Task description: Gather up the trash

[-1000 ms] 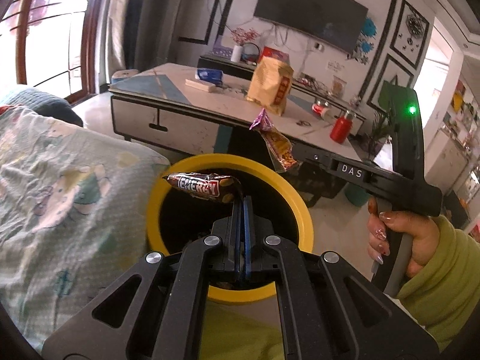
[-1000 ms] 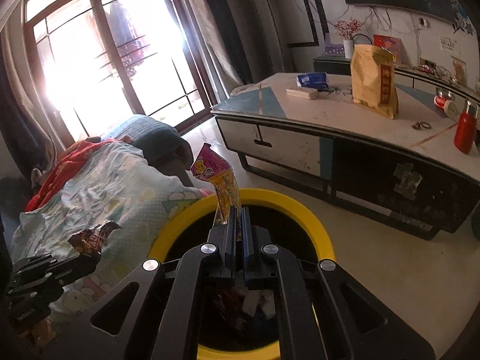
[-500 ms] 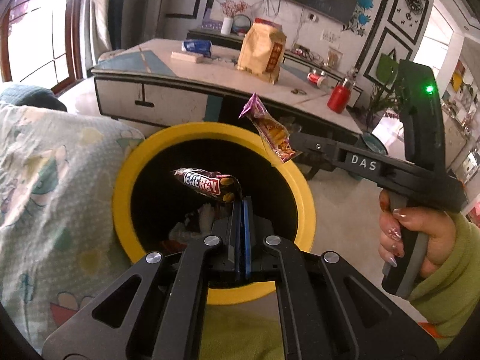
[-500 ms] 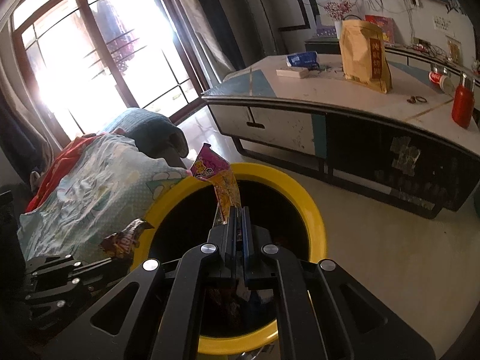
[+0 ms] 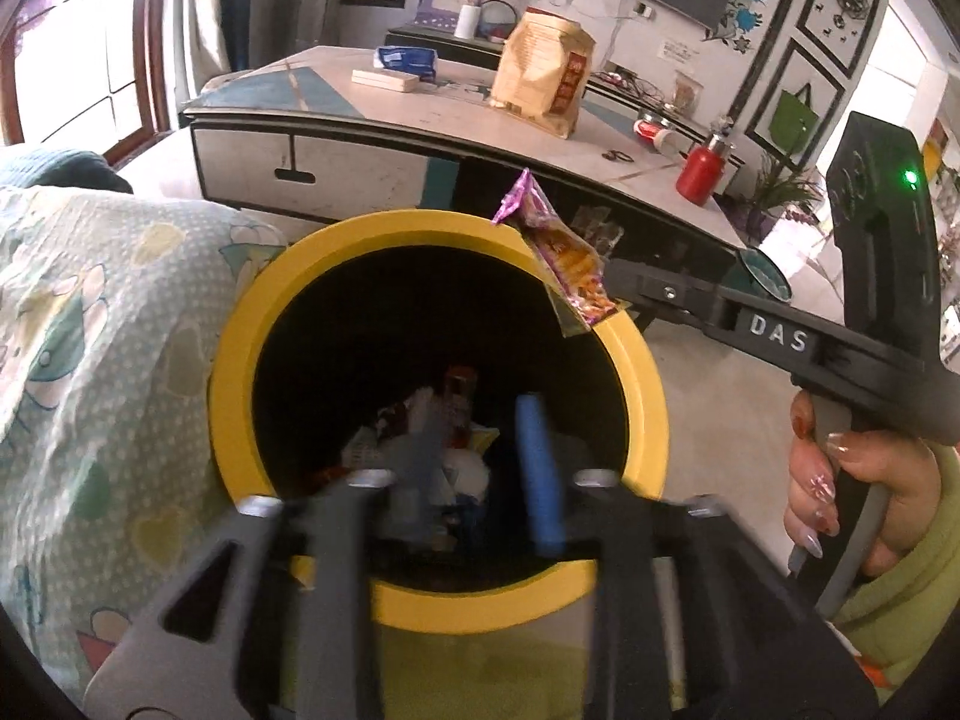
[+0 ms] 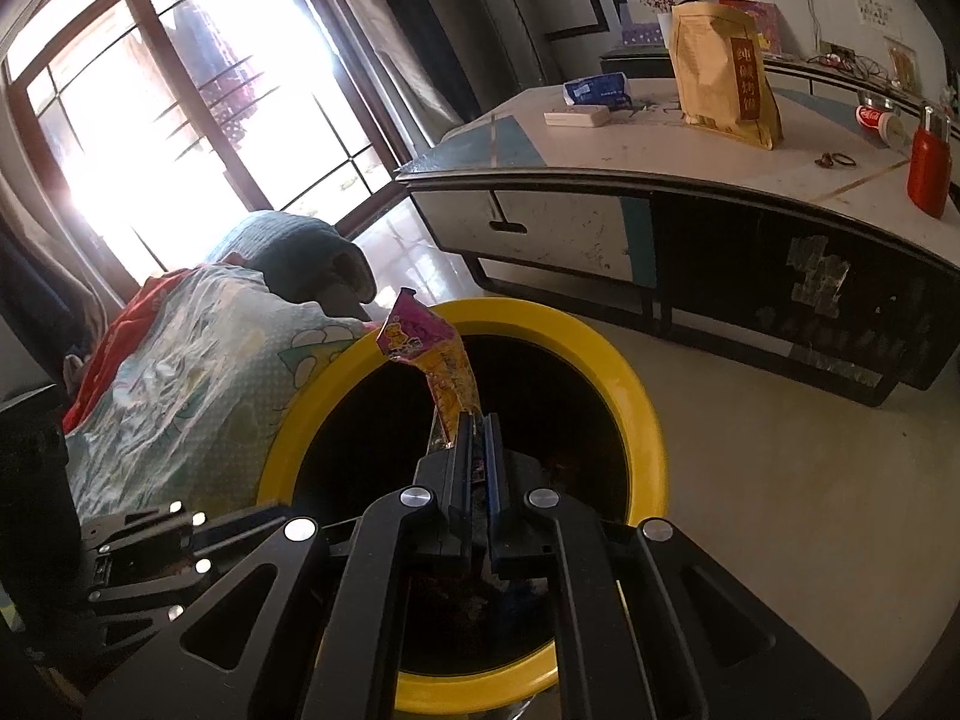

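Note:
A black bin with a yellow rim (image 5: 240,324) stands on the floor; it also shows in the right wrist view (image 6: 645,420). Several wrappers (image 5: 444,420) lie in its bottom. My left gripper (image 5: 480,456) is open and empty above the bin's mouth, its fingers blurred. My right gripper (image 6: 475,420) is shut on a purple and orange snack wrapper (image 6: 441,360) and holds it over the bin. The wrapper also shows in the left wrist view (image 5: 564,258) at the bin's far rim, held by the right gripper (image 5: 618,282).
A patterned blanket (image 5: 90,330) lies left of the bin. A low table (image 5: 420,120) stands behind it with a tan bag (image 5: 540,78), a red bottle (image 5: 699,174) and small boxes. Bare floor (image 6: 780,480) lies right of the bin.
My left gripper has opened and the brown candy bar wrapper it held is gone from its fingers. Both grippers have moved closer over the bin. The right gripper still holds its wrapper.

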